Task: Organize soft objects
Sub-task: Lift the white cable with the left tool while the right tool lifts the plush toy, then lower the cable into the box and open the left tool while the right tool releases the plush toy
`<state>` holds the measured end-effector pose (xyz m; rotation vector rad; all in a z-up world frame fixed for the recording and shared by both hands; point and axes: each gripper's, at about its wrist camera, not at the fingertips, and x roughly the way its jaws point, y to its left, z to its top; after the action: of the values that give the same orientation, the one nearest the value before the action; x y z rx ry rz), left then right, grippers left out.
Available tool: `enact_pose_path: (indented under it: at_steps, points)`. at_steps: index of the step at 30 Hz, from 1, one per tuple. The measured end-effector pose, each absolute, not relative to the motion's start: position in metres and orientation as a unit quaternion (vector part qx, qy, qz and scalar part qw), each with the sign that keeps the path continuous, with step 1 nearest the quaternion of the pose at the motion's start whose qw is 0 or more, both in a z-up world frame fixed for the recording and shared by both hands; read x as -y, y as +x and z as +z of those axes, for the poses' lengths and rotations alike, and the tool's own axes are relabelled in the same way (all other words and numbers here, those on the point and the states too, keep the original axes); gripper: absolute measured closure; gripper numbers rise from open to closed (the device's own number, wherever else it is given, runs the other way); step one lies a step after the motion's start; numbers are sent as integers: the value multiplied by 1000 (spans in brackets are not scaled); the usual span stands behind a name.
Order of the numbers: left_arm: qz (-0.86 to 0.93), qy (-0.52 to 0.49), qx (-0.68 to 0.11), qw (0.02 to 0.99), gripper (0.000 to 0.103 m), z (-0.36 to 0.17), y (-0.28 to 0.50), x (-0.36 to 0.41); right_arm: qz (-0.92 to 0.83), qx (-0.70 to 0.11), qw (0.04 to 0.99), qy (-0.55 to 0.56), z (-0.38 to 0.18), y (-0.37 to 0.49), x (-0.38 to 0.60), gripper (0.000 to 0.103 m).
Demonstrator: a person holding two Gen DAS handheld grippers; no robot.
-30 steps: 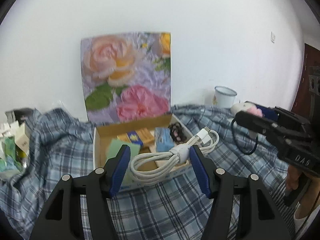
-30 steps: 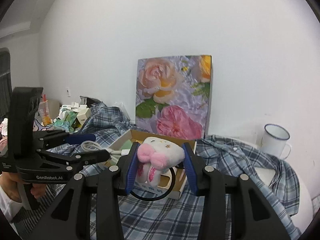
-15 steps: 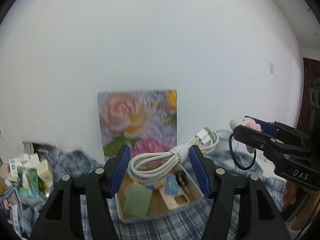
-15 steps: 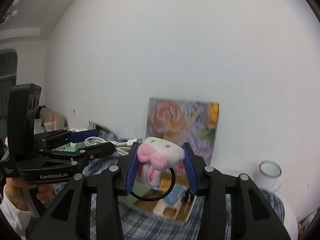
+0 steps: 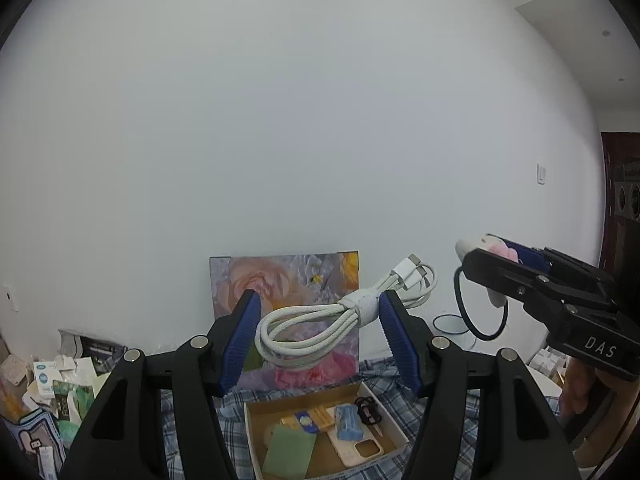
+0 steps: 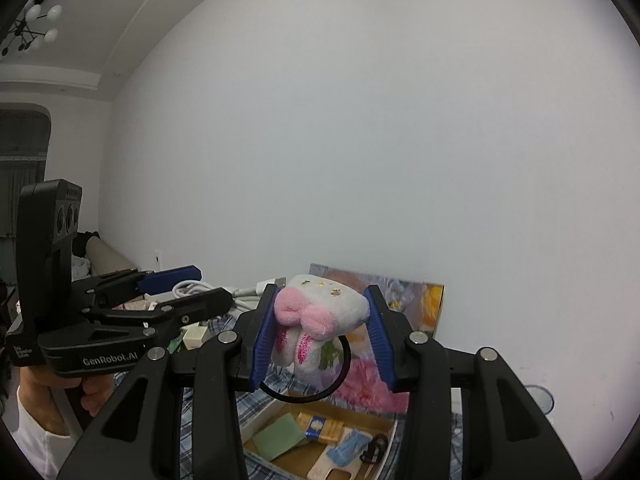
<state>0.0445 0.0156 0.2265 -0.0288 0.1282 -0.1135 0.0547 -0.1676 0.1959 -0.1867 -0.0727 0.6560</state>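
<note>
box (image 5: 396, 446) — near edge cut off | mug (image 6: 540, 398) — mostly hidden

Your left hand-held gripper (image 5: 318, 336) points roughly level at the wall, blue pads clamped on a coiled white cable (image 5: 340, 320). Your right hand-held gripper (image 6: 320, 336) is also level, jaws pinching a plush toy (image 6: 320, 312). Both sit side by side, close together; your left hand (image 6: 80, 388) wraps the grip, white sleeve showing.

left wrist: level, faces wall | right wrist: level, same wall | shared: cardboard box (image 5: 320, 420) below
</note>
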Motion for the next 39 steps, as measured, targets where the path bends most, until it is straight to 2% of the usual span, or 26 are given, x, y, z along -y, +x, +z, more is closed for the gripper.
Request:
enact_pose_path:
  at_steps: [13, 39]
  points:
    - [-58, -8, -62, 996, 39, 234, 90, -22, 306, 42, 945, -108, 185, 77, 142, 61]
    - [-53, -9, -180, 982, 39, 168, 169, -20, 307, -61, 944, -107, 129, 170, 131, 61]
